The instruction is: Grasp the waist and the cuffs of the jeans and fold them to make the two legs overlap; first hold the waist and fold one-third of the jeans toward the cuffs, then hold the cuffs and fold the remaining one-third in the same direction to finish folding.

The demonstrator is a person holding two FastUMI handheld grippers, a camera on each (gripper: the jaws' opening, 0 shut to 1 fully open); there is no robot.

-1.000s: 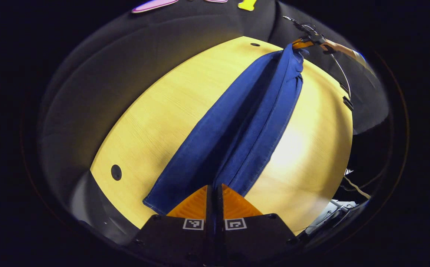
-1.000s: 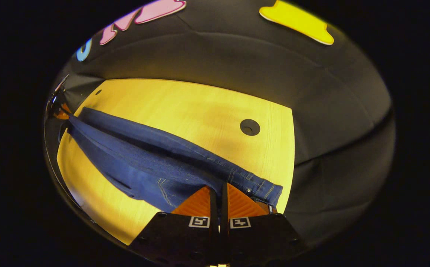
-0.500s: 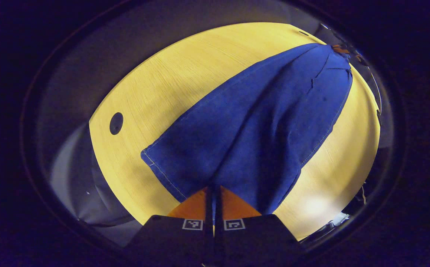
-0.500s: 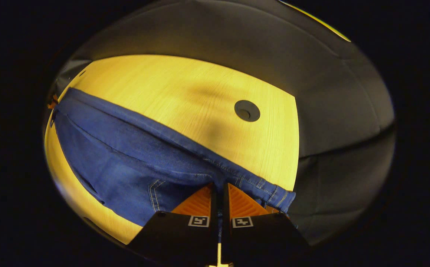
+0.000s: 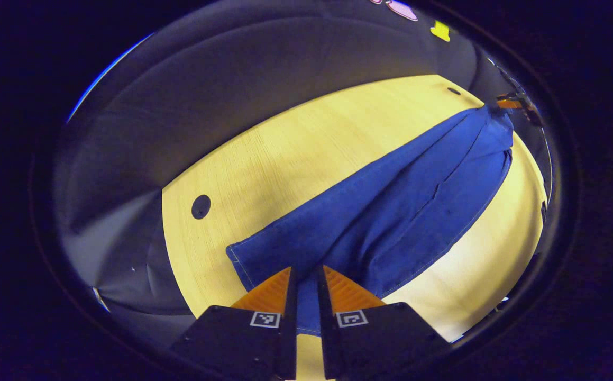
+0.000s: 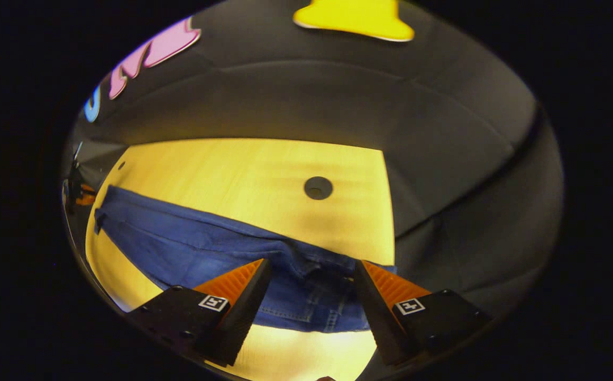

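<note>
Jeans (image 5: 391, 211) lie flat on the table (image 5: 285, 148), legs overlapped, long axis running between the two grippers. Waist (image 6: 311, 296) sits just ahead of the right gripper (image 6: 311, 280), jaws spread wide and empty; it is nearer for the first fold. Left gripper (image 5: 304, 283) has a narrow gap over the cuffs (image 5: 264, 259); whether it pinches them, cannot tell. Right gripper view shows waistband stitching; left gripper view shows the cuff hem.

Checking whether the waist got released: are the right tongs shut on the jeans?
No: the right tongs stand wide open, and the jeans lie flat on the table.
</note>
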